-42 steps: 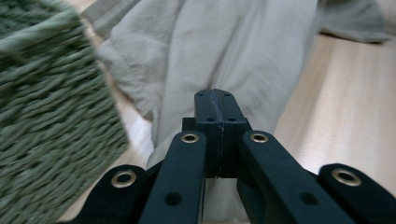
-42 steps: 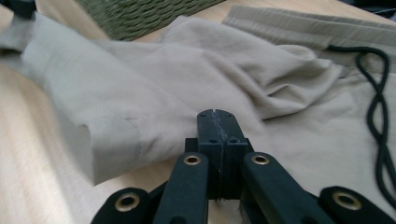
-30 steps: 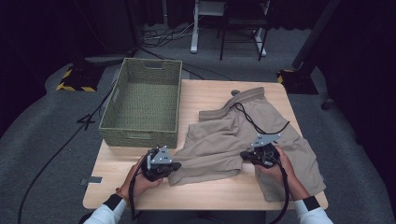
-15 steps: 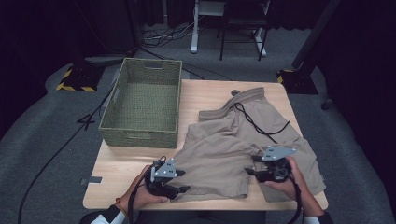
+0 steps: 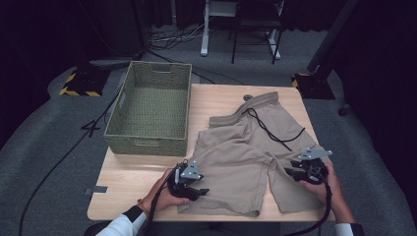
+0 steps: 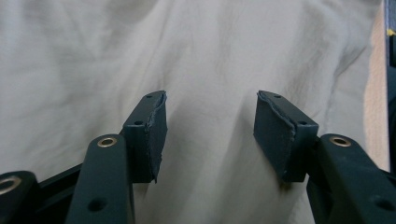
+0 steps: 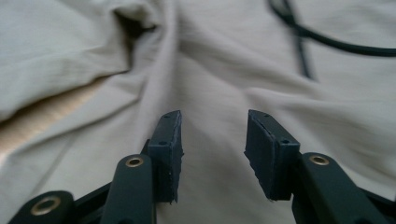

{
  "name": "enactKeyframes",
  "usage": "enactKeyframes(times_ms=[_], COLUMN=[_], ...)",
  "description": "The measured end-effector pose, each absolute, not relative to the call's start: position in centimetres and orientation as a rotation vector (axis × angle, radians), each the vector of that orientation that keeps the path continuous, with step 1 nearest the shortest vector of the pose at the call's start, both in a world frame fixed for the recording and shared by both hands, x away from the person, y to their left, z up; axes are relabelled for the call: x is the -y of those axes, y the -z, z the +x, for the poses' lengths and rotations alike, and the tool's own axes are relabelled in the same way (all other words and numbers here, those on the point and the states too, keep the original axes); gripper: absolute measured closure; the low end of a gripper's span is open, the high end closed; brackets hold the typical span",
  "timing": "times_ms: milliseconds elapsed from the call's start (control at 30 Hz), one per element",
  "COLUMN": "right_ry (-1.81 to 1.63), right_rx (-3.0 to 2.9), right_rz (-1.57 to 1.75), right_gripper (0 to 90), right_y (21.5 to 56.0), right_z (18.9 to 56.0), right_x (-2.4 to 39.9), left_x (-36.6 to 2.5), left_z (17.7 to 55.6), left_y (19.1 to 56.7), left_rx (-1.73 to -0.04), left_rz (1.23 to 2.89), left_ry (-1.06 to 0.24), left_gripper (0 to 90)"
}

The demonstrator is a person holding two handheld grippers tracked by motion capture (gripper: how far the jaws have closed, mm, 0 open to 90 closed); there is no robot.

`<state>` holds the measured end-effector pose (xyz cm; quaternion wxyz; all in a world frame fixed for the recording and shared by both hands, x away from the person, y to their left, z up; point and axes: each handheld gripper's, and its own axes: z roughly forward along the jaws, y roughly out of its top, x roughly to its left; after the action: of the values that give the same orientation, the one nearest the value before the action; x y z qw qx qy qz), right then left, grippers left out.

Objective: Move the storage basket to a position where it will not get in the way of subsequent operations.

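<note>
Both claws, left (image 5: 195, 188) and right (image 5: 293, 174), have just been closing, part-wide and gripping nothing, over the shorts (image 5: 246, 152); next, pinch cloth.

A pair of beige shorts (image 5: 246, 157) lies spread flat on the counter (image 5: 142, 172), waistband (image 5: 253, 104) at the far end, both legs pointing toward the near edge. The fabric is light, soft and creased, with folds gathering around the crotch. A dark drawstring (image 5: 273, 132) trails loose from the waist across the right leg. The left leg's hem reaches almost to the counter's near edge; the right hem seems slightly turned, though that part is indistinct.
</note>
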<state>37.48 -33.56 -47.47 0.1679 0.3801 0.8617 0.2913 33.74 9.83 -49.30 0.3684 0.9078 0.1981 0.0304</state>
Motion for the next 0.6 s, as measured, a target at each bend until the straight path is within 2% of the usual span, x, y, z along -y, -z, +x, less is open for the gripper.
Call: enactKeyframes(times_ms=[333, 600], right_ry=[-0.869, -0.935], right_rx=[-2.545, -2.575], right_rz=[1.023, 0.951], right_gripper=[63.8, 60.7], right_y=[48.3, 48.6], right_z=[37.4, 36.9], right_x=[30.1, 26.0], left_x=[-8.4, -6.1], left_z=[33.9, 36.3], left_y=[49.4, 49.4], left_rx=[-0.483, -0.53], left_rz=[2.34, 2.329], left_ry=[-0.051, -0.079], left_gripper=[48.5, 49.2])
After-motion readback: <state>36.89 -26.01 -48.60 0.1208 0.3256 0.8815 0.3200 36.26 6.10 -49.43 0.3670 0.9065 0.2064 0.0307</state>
